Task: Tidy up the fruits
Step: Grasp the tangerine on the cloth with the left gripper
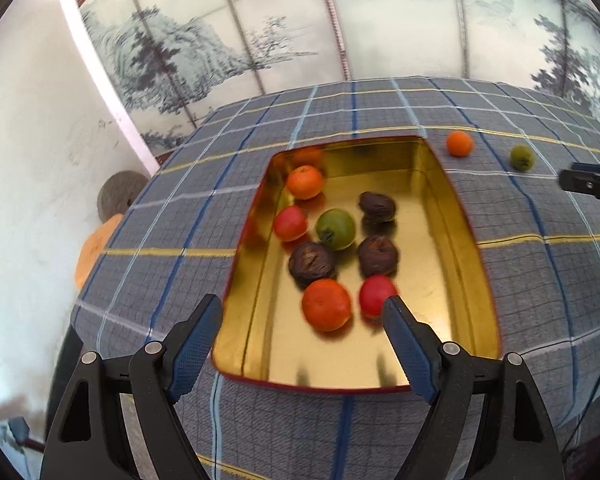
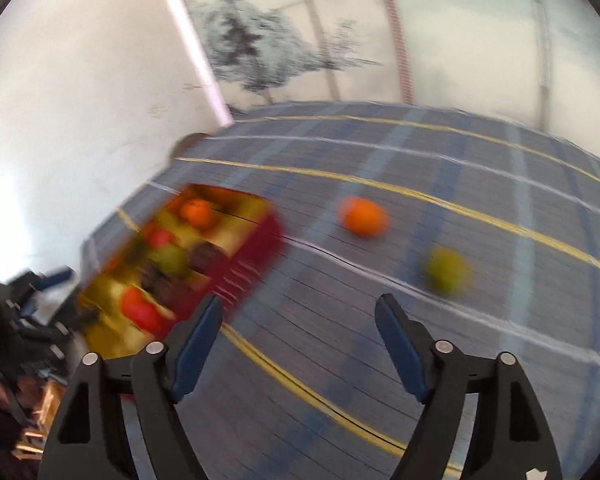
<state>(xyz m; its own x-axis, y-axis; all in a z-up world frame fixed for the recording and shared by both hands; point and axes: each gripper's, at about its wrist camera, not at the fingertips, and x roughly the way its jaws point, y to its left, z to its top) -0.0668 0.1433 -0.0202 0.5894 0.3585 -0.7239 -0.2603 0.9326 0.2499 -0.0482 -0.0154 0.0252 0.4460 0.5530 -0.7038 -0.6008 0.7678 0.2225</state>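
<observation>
A gold-lined tin tray (image 1: 452,216) with red outer walls sits on the checked tablecloth (image 1: 180,220). It holds several fruits: oranges, red ones, a green one (image 1: 336,229) and dark wrinkled ones. My left gripper (image 1: 302,310) is open and empty above the tray's near end. An orange (image 1: 459,143) and a green fruit (image 1: 522,157) lie on the cloth right of the tray. My right gripper (image 2: 298,308) is open and empty above the cloth, short of the orange (image 2: 363,216) and green fruit (image 2: 446,270). The right view is blurred; the tray (image 2: 256,256) is at its left.
A painted landscape screen (image 1: 300,32) stands behind the table, with a white wall (image 1: 32,140) at left. A round grey object (image 1: 118,194) and an orange item (image 1: 94,250) sit beyond the table's left edge. The right gripper's tip (image 1: 588,184) shows at the right edge.
</observation>
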